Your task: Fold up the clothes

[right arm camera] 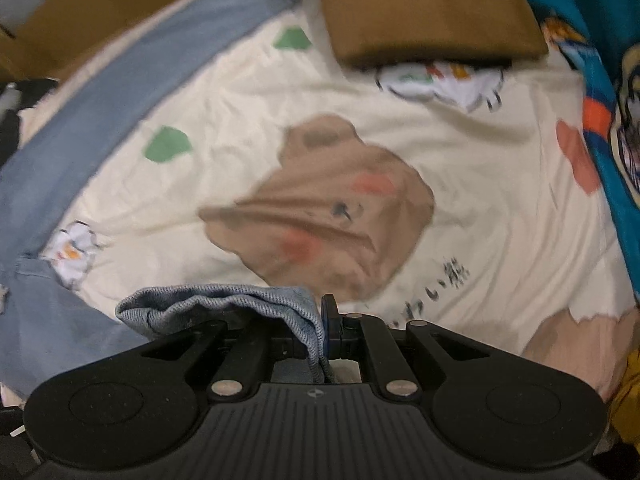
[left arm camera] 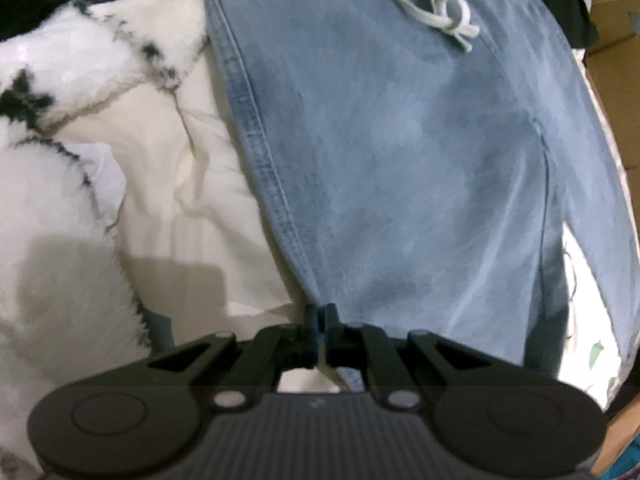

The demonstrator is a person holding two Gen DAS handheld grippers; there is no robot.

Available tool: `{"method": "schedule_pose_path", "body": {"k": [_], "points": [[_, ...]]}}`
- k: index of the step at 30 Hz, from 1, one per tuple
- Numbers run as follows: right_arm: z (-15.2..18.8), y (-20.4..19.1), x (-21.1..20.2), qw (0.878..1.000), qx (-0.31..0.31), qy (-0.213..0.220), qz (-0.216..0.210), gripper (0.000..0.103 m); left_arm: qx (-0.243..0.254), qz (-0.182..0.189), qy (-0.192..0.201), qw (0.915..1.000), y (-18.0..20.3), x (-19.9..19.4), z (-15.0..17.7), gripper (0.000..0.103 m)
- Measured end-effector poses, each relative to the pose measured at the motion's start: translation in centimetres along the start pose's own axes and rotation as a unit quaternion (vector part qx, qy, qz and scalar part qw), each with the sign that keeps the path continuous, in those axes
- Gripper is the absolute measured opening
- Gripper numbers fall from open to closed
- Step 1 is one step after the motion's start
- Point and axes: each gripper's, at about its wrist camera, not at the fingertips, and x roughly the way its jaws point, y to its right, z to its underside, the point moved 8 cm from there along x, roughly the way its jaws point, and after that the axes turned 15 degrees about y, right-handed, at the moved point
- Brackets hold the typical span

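Observation:
Light blue denim pants [left arm camera: 400, 152] with a white drawstring [left arm camera: 444, 12] lie spread on the bed and fill the left wrist view. My left gripper [left arm camera: 320, 316] is shut on the pants' left seam edge near the hem. In the right wrist view my right gripper [right arm camera: 322, 320] is shut on a bunched blue hem [right arm camera: 224, 304] of the same pants, which drapes over the left finger. A pant leg [right arm camera: 120, 92] stretches away to the upper left.
A fluffy white and black blanket [left arm camera: 68, 128] lies left of the pants. The cream bedsheet [right arm camera: 460, 168] has a brown bear print. A folded brown garment [right arm camera: 420, 8] lies at the far side, a teal patterned cloth [right arm camera: 600, 60] at right. Cardboard boxes [left arm camera: 616, 64] stand beside the bed.

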Motion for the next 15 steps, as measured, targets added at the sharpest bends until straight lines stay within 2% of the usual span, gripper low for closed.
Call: {"method": "schedule_pose_path", "body": {"k": [4,7,10,12,15], "points": [[1.3,0.8,1.5,0.999,-0.008,-0.024,0.027,0.005,0.015,-0.007,-0.006,0.9998,-0.3,1.0,0.4,0.004],[2.0,2.0,2.2,0.997,-0.024,-0.036,0.063,0.011,0.022,-0.015,-0.018,0.9995,-0.4,0.9,0.3,0.008],[1.7,2.6,1.7,0.997,-0.025,-0.027,0.064,0.02,0.037,-0.005,-0.018,0.9992,-0.3,-0.2,-0.6,0.009],[1.5,2.3,2.2,0.997,-0.038,-0.024,0.058,0.033,0.051,0.0,-0.01,0.9986,-0.4,-1.1,-1.5,0.009],[1.1,1.8,2.8,0.997,-0.057,-0.021,0.049,0.036,0.046,0.009,-0.006,0.9989,-0.7,-2.3,-2.8,0.01]]}}
